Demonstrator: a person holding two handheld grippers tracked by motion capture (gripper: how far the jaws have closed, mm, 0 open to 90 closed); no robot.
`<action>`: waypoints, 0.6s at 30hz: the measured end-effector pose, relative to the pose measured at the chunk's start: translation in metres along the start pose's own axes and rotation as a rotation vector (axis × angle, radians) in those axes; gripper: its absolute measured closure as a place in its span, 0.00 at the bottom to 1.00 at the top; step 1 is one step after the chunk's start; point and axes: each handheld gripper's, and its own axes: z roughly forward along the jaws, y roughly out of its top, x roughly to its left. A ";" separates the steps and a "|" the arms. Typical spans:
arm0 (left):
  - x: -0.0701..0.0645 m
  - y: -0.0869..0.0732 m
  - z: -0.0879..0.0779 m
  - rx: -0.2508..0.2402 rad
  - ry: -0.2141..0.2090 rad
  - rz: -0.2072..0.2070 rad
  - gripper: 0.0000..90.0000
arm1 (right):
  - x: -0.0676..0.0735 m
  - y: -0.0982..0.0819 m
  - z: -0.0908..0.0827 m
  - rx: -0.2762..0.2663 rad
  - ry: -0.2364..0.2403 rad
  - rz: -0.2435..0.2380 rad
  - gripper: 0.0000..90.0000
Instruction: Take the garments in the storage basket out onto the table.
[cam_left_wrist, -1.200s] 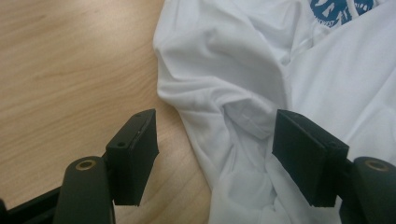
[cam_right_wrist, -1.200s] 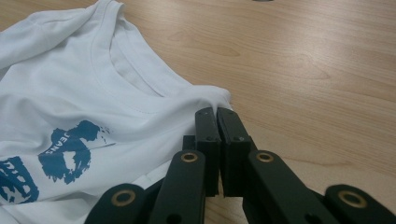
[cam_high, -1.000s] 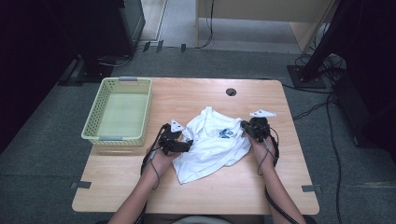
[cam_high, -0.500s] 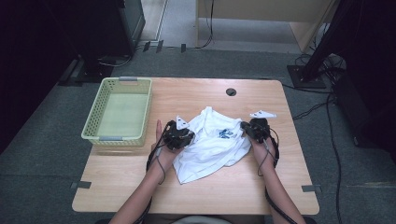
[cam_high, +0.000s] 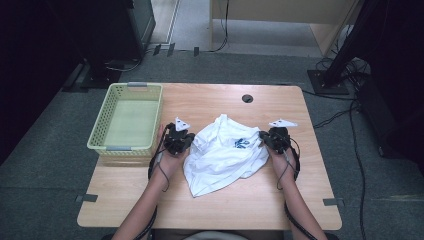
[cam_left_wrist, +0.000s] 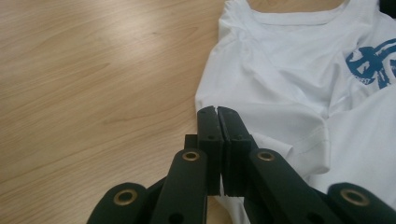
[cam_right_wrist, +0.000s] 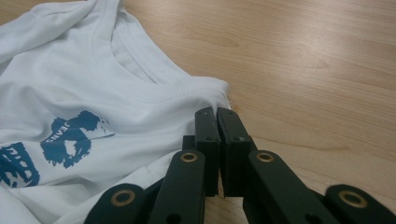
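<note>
Wooden table: I'm seeing left gripper just finishing clamping the white T-shirt edge; right gripper is pinching its opposite side, ready for lifting.

Each hand-held gripper, left gripper and right gripper, has a black body, a grey three-cornered top plate and a trailing black cable. Black linkage arms carry brass-coloured rivets; forearms are bare, unsleeved.

A light wooden table carries a crumpled white T-shirt with a blue print at its middle. A pale green plastic basket sits at its left edge.
</note>
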 end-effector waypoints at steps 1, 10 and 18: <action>0.003 0.000 -0.002 -0.002 0.005 -0.005 1.00 | -0.001 0.000 0.000 0.000 -0.001 0.001 0.99; 0.017 -0.002 -0.012 -0.012 0.030 -0.049 1.00 | -0.012 -0.001 -0.005 -0.003 -0.019 0.025 0.99; 0.021 -0.002 -0.015 -0.018 0.062 -0.052 0.97 | -0.025 -0.004 -0.008 -0.007 -0.036 0.068 0.98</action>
